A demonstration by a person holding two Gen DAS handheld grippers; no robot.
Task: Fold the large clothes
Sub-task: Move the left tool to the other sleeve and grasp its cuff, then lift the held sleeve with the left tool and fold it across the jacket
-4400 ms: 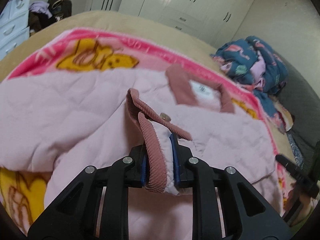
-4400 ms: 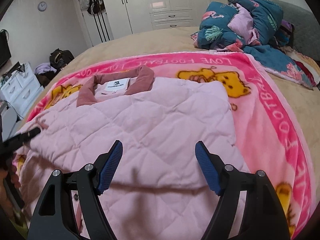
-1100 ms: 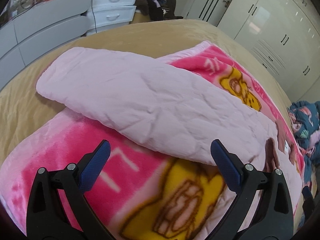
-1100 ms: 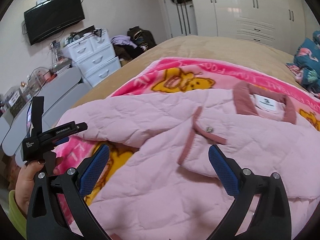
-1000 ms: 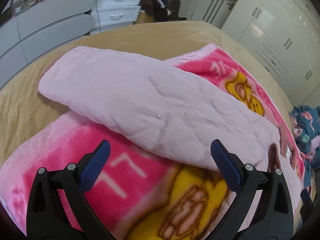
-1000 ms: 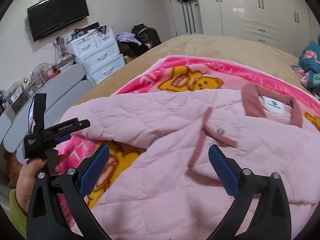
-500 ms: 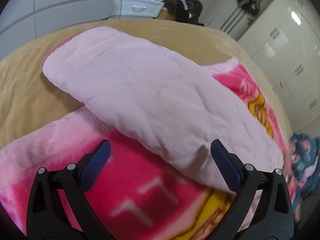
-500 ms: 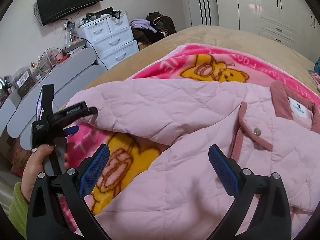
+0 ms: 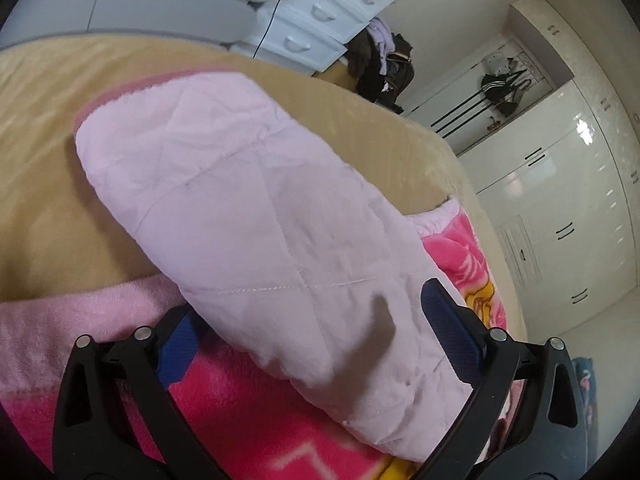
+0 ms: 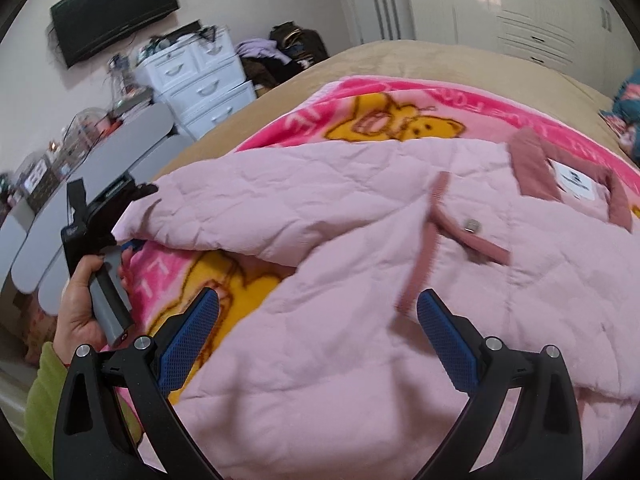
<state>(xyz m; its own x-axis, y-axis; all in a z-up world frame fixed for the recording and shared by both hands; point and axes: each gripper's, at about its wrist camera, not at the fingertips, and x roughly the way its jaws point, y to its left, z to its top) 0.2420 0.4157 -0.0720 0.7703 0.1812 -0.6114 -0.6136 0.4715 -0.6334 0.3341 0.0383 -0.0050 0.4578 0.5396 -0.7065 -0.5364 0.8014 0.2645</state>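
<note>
A pale pink quilted jacket [image 10: 360, 280] with a dusty-rose collar [image 10: 532, 168] lies on a pink cartoon blanket [image 10: 384, 120] on the bed. Its left sleeve [image 9: 248, 220] stretches out over the blanket's edge onto the tan bedspread. My left gripper [image 9: 316, 332] is open with the sleeve lying between its blue pads, one pad [image 9: 448, 332] to each side; it also shows in the right wrist view [image 10: 120, 200] at the sleeve's end. My right gripper [image 10: 316, 336] is open and empty above the jacket's front panel.
The tan bedspread [image 9: 60, 160] runs to the bed's left edge. White drawers [image 10: 200, 80], grey rounded panels [image 10: 100, 152] and a wall TV [image 10: 112, 8] stand to the left. White wardrobes [image 9: 560, 220] line the far wall. A teal bedding pile [image 10: 628, 116] lies at the far right.
My left gripper has moved forward along the sleeve towards its end, and the sleeve now lies between the open pads. My right gripper has swung left over the jacket's front.
</note>
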